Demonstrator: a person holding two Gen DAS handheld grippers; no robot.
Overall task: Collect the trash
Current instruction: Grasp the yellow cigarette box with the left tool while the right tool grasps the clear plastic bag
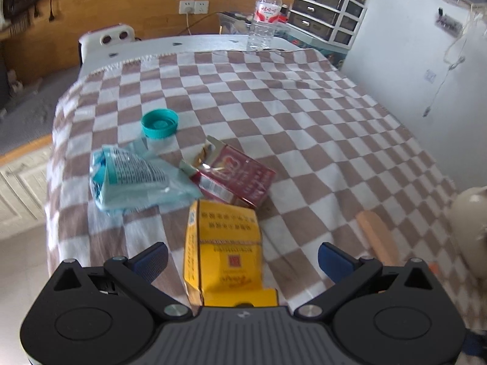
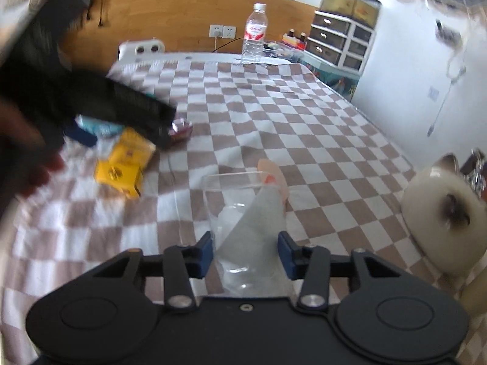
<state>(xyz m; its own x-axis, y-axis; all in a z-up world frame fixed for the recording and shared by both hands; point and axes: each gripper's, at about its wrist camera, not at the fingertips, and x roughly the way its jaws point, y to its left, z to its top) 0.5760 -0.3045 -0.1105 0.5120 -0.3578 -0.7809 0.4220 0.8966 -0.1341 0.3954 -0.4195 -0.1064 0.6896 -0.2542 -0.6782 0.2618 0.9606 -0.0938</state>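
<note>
On the brown-and-white checked cloth (image 1: 304,115) lies a yellow cigarette box (image 1: 223,243), its end between the fingers of my left gripper (image 1: 243,255). That gripper is open and the pads stand well clear of the box. Just beyond lie a red cigarette box (image 1: 240,176), a crumpled teal plastic wrapper (image 1: 134,176) and a teal cap (image 1: 159,123). My right gripper (image 2: 244,254) is shut on a clear plastic container (image 2: 237,200), both blue pads against its sides. The yellow cigarette box (image 2: 124,161) lies to the left in that view.
A water bottle (image 1: 264,15) stands at the far edge of the table. A cream cat (image 2: 441,213) sits at the right edge. A peach-coloured strip (image 1: 374,237) lies on the cloth near it. A blurred hand (image 2: 33,164) fills the left of the right wrist view.
</note>
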